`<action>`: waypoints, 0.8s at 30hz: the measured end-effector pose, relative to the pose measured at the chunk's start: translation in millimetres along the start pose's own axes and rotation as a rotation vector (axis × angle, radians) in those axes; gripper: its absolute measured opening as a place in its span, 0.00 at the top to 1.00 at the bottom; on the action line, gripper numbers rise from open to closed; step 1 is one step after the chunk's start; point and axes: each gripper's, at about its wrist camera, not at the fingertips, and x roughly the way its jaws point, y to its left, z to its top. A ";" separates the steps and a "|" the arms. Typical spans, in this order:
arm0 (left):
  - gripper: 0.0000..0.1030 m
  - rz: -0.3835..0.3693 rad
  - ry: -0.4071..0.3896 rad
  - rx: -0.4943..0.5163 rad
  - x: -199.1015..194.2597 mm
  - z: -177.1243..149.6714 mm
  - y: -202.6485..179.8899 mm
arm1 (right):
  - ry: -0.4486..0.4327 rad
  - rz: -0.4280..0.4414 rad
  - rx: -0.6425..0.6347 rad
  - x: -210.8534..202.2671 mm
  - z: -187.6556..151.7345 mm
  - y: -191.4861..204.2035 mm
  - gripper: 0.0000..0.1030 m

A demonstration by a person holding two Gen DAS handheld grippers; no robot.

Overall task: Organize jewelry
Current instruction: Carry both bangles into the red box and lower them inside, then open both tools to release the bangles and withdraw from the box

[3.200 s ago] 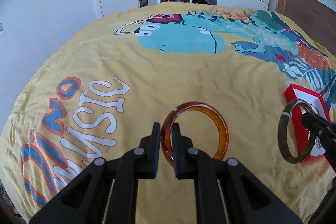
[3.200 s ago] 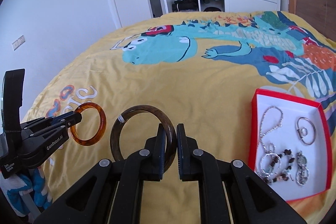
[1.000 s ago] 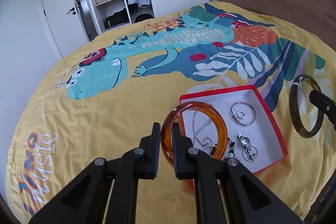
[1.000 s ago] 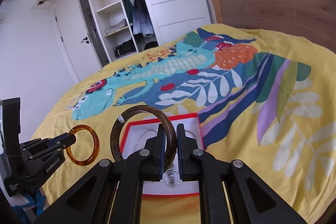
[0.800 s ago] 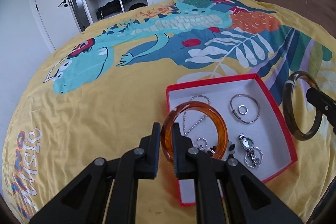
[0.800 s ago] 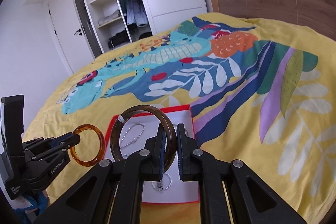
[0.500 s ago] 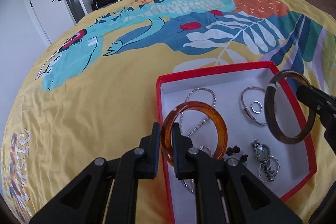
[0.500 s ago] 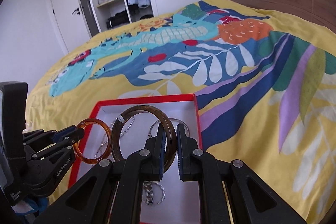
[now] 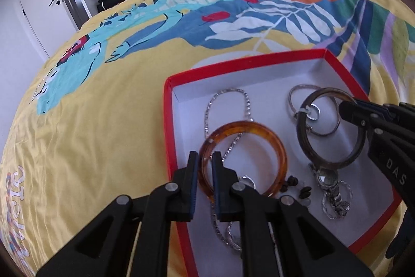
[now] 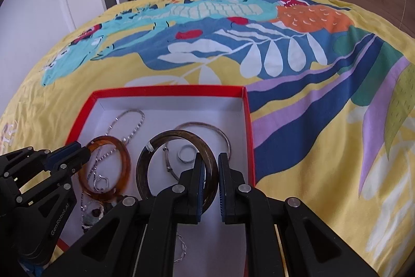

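Since the earlier frames both tongs have come down from above the open bed cover to hang over the red box (image 9: 170, 136), which now fills the lower half of each view. The left tongs (image 9: 205, 184) pinch the rim of the amber bangle (image 9: 272, 139), held upright over the box's left part, above a silver chain (image 9: 246, 101). The right tongs (image 10: 211, 182) pinch the dark brown bangle (image 10: 153, 144), also upright, over the box's right part, in front of a thin silver bracelet (image 10: 223, 134) and a small ring (image 10: 186, 153). The box lies on the yellow dinosaur-print bed cover (image 10: 298, 173); a watch (image 9: 328, 182) and dark beads (image 9: 293, 181) lie near its close edge.
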 end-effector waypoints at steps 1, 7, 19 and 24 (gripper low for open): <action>0.91 0.007 0.000 0.005 1.7 -1.2 -0.2 | 0.006 -0.004 0.000 1.9 -1.7 -1.0 0.91; 0.91 0.003 0.005 0.033 9.1 -3.0 -5.9 | 0.009 -0.011 -0.034 6.4 -3.8 2.0 0.91; 0.89 -0.004 0.000 0.030 9.4 -3.2 -6.0 | -0.001 -0.016 -0.104 5.2 -6.4 4.4 0.89; 0.88 -0.009 0.003 0.038 6.1 -2.4 -7.0 | 0.001 -0.014 -0.109 1.1 -8.5 2.0 0.87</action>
